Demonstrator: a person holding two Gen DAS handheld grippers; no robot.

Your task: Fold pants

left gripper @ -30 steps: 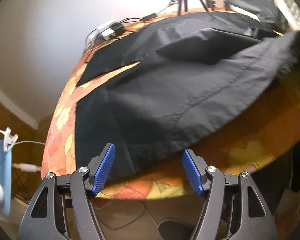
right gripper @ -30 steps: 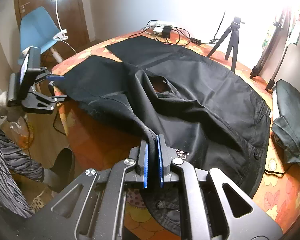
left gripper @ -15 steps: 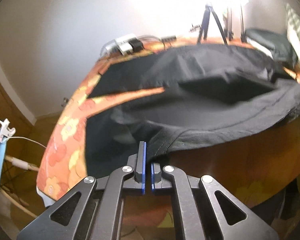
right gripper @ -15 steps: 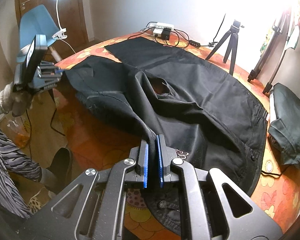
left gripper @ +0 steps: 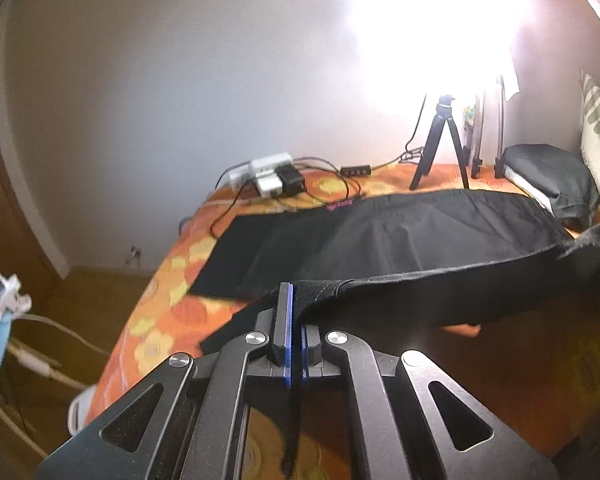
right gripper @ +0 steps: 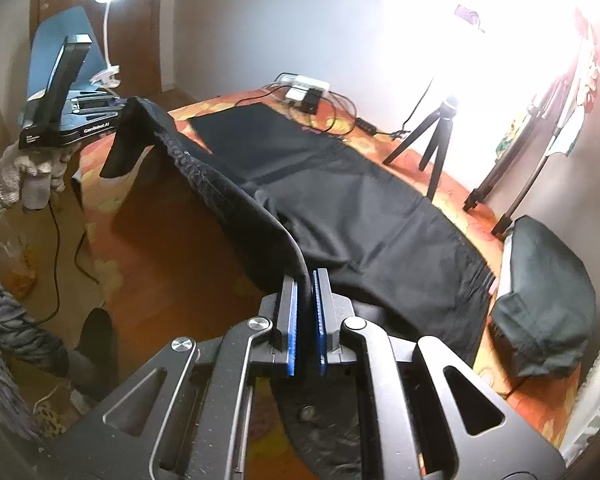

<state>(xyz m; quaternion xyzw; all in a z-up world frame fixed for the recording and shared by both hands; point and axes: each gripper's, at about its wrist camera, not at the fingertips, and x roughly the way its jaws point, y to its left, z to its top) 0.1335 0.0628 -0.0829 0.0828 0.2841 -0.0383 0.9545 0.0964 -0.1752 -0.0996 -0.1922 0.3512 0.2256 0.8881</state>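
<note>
- The black pants (right gripper: 340, 184) lie spread over the orange flowered table (right gripper: 160, 248), with the near edge lifted clear of the cloth and strung between both grippers.
- Only the right wrist view shows the whole lifted edge: it runs as a taut ridge from the right gripper (right gripper: 305, 312) up to the left gripper (right gripper: 112, 114), held in a gloved hand (right gripper: 24, 176) out past the table's edge, a loose flap of the pants hanging below it.
- The left wrist view instead shows its own grip up close: the left gripper (left gripper: 296, 312) is clamped fully together on the hem, fabric trailing off to the right.
- The right gripper is nearly closed too, pinching a fold of pants between its blue pads.
- The right view alone takes in a folded dark garment (right gripper: 544, 296) at the far right; both views show the tripod (left gripper: 440, 144) and chargers (left gripper: 272, 176).
- A second ago the left gripper stood open at the hem lying on the table; it has since shut on it and lifted, and the right has risen with it.
</note>
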